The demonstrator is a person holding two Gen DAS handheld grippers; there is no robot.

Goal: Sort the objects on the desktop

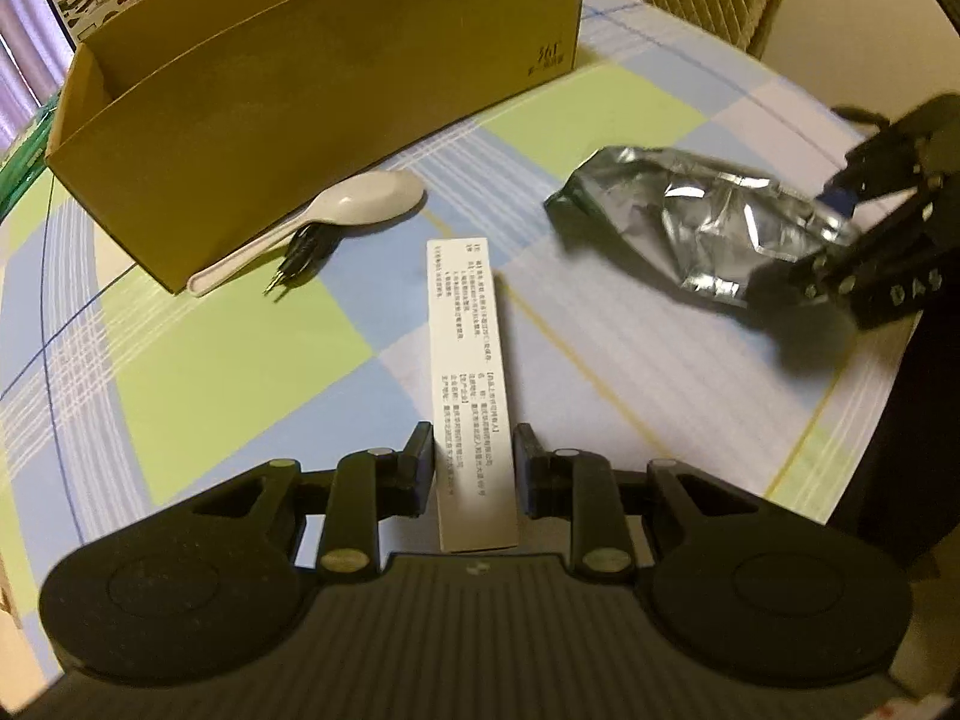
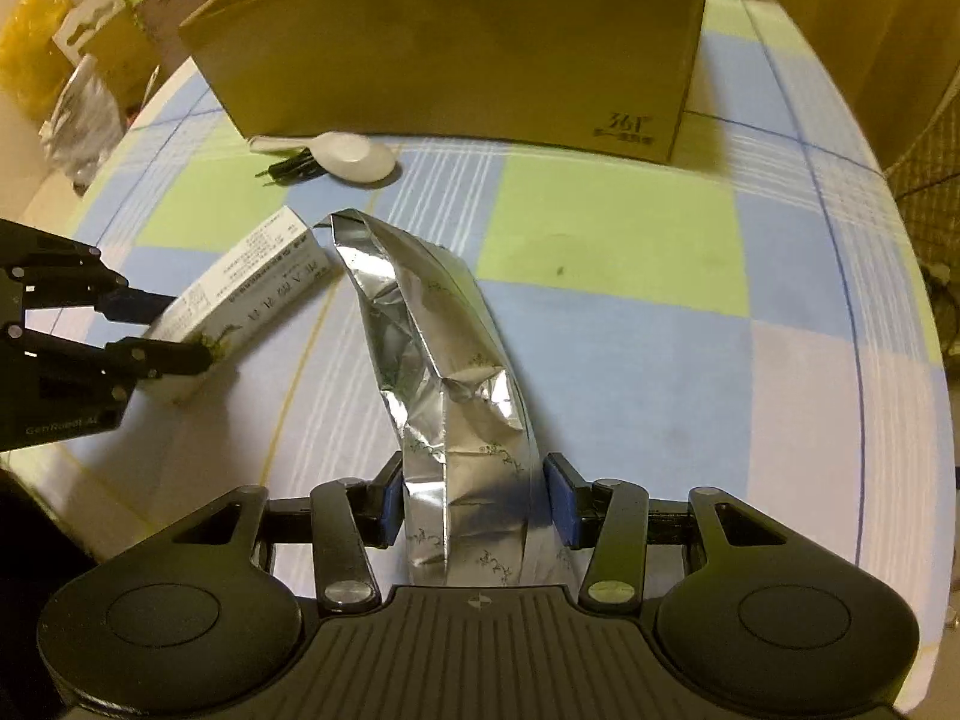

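Grippers each straddle an object out on the table's checked cloth: the left gripper [image 1: 474,474] brackets the near end of the white box [image 1: 468,372], the right gripper [image 2: 474,504] the foil pouch [image 2: 444,384] — long axes pointing toward the cardboard box [image 2: 456,54]. Whether either has clamped, I cannot tell.

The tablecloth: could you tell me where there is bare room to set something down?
The tablecloth lies bare right of the foil bag, up to the cardboard box. It is crowded left of it: spoon, black clip, white carton.
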